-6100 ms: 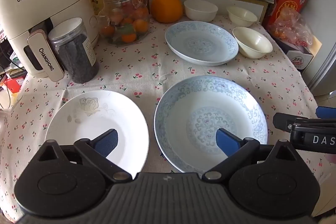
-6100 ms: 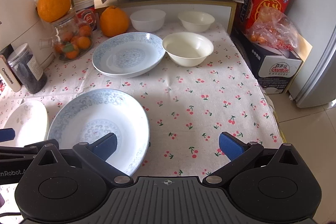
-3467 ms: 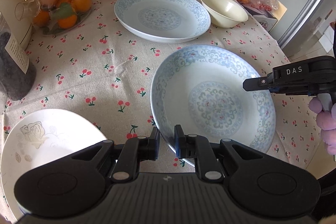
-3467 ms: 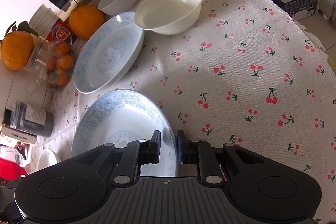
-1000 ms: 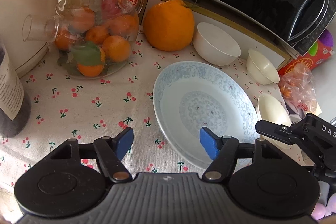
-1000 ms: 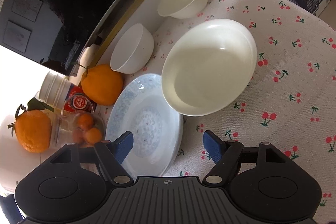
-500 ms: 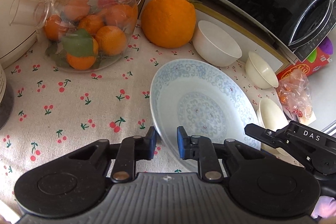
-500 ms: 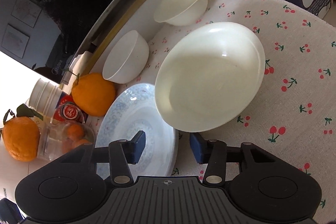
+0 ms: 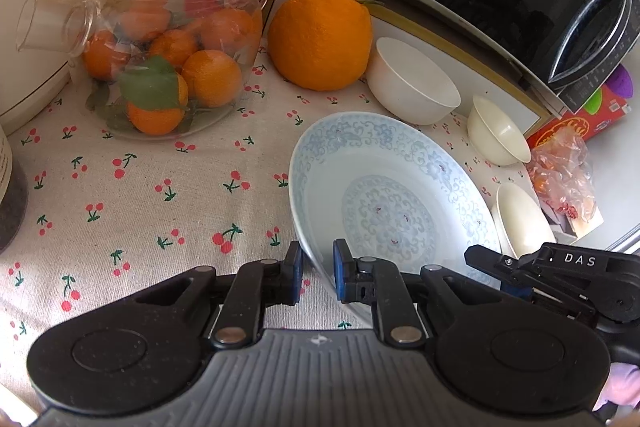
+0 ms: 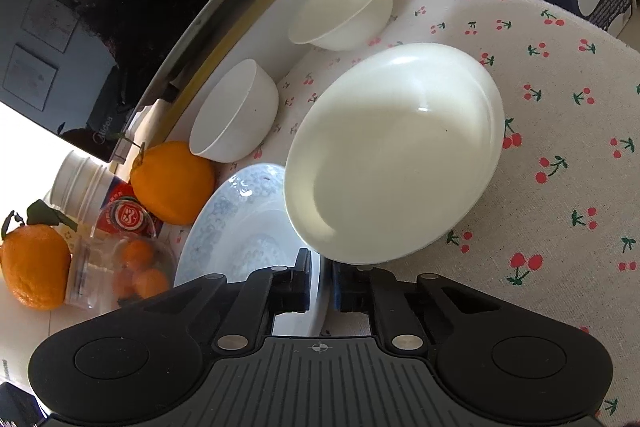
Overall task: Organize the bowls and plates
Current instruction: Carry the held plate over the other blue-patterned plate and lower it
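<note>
On the cherry-print tablecloth (image 9: 140, 195), the left gripper (image 9: 316, 273) clamps the near rim of the blue plate (image 9: 392, 203); the right gripper (image 10: 318, 283) pinches its opposite edge. Only the right view shows the cream bowl (image 10: 396, 155) just beside it; a large orange (image 9: 320, 39) and white bowl (image 9: 412, 83) stand behind.

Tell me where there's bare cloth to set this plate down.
Bare tablecloth lies left of the blue-patterned plate, in front of the glass teapot of oranges. More shows right of the large cream bowl. It is crowded along the back: the big orange, white bowl and small cream bowl.
</note>
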{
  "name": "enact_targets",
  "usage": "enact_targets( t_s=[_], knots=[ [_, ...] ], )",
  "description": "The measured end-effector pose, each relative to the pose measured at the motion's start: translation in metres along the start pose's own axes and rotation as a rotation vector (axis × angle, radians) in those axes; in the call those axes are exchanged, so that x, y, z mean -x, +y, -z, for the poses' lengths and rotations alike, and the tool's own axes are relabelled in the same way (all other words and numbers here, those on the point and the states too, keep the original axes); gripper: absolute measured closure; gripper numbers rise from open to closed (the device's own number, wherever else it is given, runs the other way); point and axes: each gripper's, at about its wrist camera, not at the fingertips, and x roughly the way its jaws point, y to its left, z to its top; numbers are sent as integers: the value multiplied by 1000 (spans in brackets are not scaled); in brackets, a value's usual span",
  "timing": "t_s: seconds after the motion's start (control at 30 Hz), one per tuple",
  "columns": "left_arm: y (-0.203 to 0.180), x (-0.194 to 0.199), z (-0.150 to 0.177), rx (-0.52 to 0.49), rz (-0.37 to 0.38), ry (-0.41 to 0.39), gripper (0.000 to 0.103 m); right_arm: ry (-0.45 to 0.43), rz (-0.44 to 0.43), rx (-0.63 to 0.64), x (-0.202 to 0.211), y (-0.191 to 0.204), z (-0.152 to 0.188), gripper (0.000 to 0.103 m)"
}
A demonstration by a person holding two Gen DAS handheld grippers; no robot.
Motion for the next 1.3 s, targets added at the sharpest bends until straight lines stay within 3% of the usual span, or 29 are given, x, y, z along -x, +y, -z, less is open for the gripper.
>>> enact_targets(
  t_s=[0.2,0.47,1.3],
  knots=[
    [2,4,-1,31,8,6,89,-11,-14,54,9,10,0,92],
    [-7,20,2,-21,10,-30,88,-28,-25,111,26,22,0,92],
    [-19,71,26,-59,51,-43,88,-12,-28,187,95,30,17,91]
  ],
)
